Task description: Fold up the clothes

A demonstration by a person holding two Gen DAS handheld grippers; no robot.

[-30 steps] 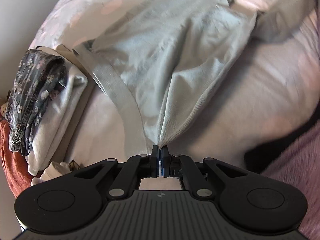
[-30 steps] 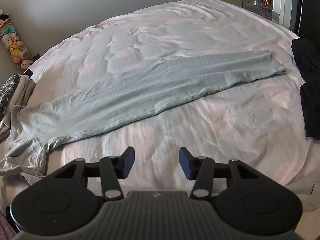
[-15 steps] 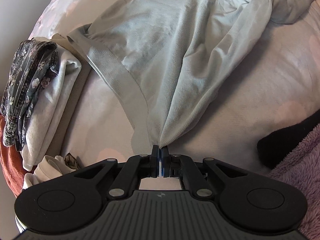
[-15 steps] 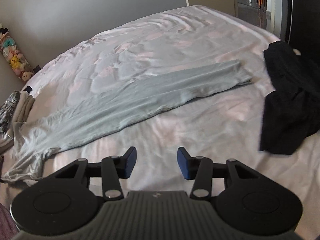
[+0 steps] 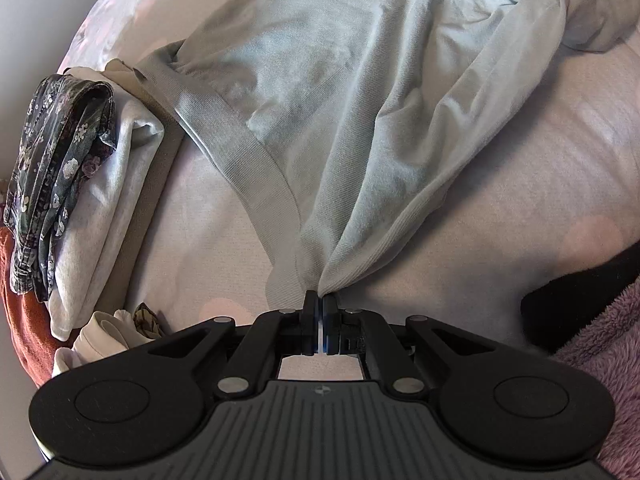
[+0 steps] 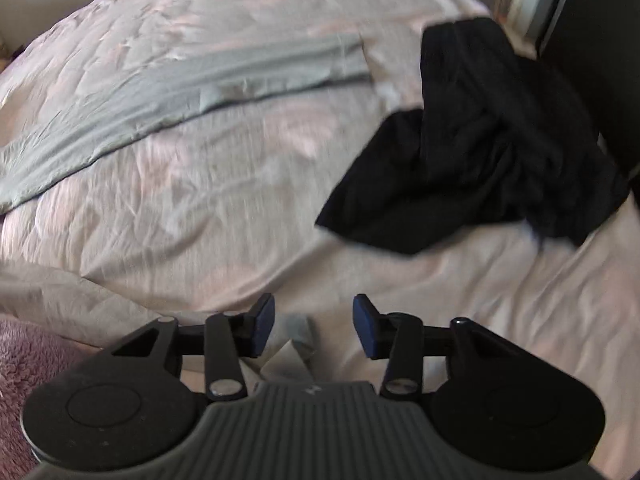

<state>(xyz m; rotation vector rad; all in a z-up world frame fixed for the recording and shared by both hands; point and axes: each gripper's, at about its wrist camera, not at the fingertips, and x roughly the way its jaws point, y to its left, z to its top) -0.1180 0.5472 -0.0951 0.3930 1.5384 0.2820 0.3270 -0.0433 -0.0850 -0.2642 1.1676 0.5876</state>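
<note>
Pinched tight together, the left gripper (image 5: 319, 300) has a corner of the grey-green long-sleeved top (image 5: 344, 92) caught between its pads, right where the ribbed hem band (image 5: 236, 148) meets the side seam. From that pinch the fabric fans away across the pale pink bedspread (image 5: 520, 184), with the body of the garment rumpled toward the far side and a bunched sleeve at the far right. The right gripper (image 6: 314, 320) stands half spread with nothing between its blue pads (image 6: 264, 320); only bedspread and a small greyish scrap lie beneath it. In its blurred view, one long sleeve (image 6: 224, 76) of the same top stretches flat across the bed, its cuff at the far right, just short of a crumpled black garment (image 6: 492, 132).

To the left of the held hem, a stack of folded clothes (image 5: 92, 184) lies at the bed's edge, a dark floral piece (image 5: 60, 140) on top of a white one.

My reading is that the top is being laid out, one hem corner secured, the first fold not yet made. Next, the free gripper would need to find a second hold, probably the other hem corner or the sleeve cuff, and close on it squarely, taking only this garment and not the bedspread or the black one beside it.
</note>
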